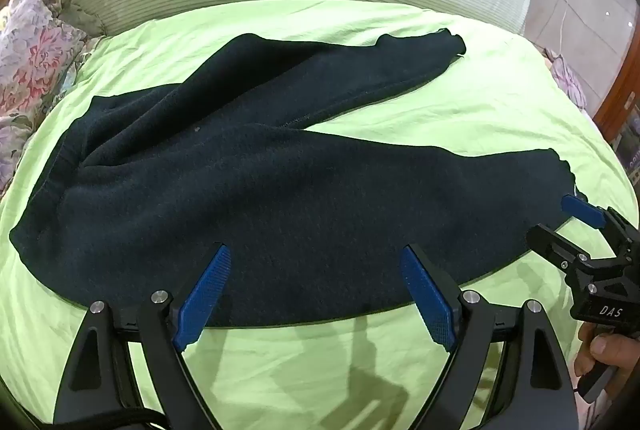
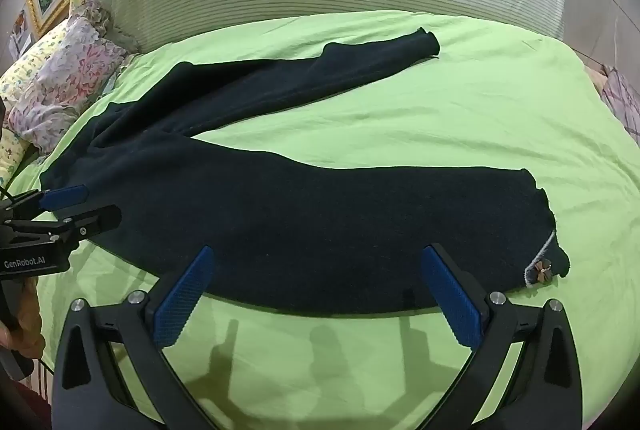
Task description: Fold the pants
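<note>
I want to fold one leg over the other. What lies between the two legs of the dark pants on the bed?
Only bare green sheet lies between the legs of the pants; both wrist views show it.

Dark navy pants on lime-green sheet, beside floral pillows.

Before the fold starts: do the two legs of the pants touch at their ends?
Apart. The right wrist view shows green sheet between far cuff and near cuff.

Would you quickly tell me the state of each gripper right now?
Left gripper: open, holding nothing, above the pants.
Right gripper: open, holding nothing.
</note>
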Motion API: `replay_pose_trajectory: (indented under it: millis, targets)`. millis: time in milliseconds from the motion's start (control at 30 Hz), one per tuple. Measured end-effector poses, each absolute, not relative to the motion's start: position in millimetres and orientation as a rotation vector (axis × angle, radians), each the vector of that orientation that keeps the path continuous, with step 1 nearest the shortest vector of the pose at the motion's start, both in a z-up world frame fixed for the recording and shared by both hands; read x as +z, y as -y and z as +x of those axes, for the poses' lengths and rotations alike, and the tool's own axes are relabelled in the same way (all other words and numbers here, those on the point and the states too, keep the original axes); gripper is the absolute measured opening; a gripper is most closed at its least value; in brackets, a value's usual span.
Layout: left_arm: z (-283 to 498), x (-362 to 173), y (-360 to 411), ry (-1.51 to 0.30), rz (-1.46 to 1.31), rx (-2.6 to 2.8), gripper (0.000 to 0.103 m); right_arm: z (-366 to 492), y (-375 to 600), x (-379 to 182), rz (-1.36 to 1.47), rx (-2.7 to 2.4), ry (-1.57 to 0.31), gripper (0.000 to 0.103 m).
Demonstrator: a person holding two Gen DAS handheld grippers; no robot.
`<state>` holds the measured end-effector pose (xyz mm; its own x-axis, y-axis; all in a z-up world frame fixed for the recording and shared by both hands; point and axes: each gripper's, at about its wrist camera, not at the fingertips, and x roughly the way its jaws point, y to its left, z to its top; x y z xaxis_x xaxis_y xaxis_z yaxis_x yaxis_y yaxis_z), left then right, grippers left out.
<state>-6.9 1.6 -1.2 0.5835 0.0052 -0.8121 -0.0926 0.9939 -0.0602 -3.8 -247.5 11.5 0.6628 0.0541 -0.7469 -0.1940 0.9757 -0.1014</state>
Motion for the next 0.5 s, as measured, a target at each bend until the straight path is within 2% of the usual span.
replay_pose_trajectory:
  millis: [500]
  targets:
    - [-7, -2, 0, -0.948, -0.101, 0.053, 0.088, 0, 247, 19, -0.166, 0.152, -0.81, 0.102]
